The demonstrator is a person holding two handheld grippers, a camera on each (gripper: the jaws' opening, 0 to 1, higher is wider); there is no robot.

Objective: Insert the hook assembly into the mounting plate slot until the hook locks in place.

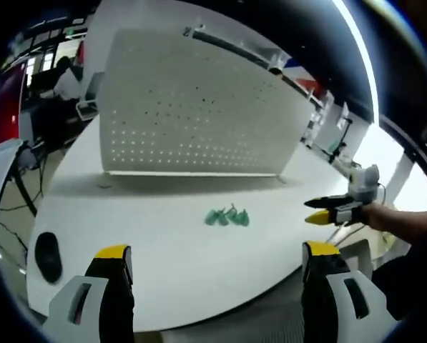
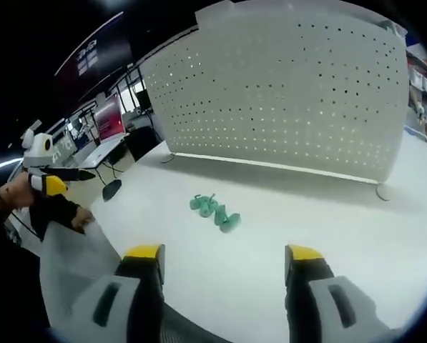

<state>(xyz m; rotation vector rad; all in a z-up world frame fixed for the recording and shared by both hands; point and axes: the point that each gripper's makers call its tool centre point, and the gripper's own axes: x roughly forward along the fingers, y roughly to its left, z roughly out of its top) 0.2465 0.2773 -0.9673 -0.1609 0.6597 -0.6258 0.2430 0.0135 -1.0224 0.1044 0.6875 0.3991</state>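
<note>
A white worktop (image 1: 177, 243) carries an upright white perforated board (image 1: 192, 107), standing on small feet; this board is the landmark for all positions given here. In front of the board, well apart from its lower edge, lies a small cluster of green hooks (image 1: 227, 216) flat on the worktop; in the right gripper view the same hooks (image 2: 215, 211) lie in a short diagonal row before the board (image 2: 285, 93). The left claw (image 1: 217, 261) is wide open and empty, its two yellow-tipped jaws held short of the hooks, on the side away from the board. The right claw (image 2: 224, 259) is likewise wide open and grips nothing, also short of the hooks. In the left gripper view the right claw (image 1: 320, 212) enters from the right, held in a person's hand (image 1: 385, 214) off the end of the board. A black computer mouse (image 1: 47, 256) lies near the worktop's edge, far from the board.
</note>
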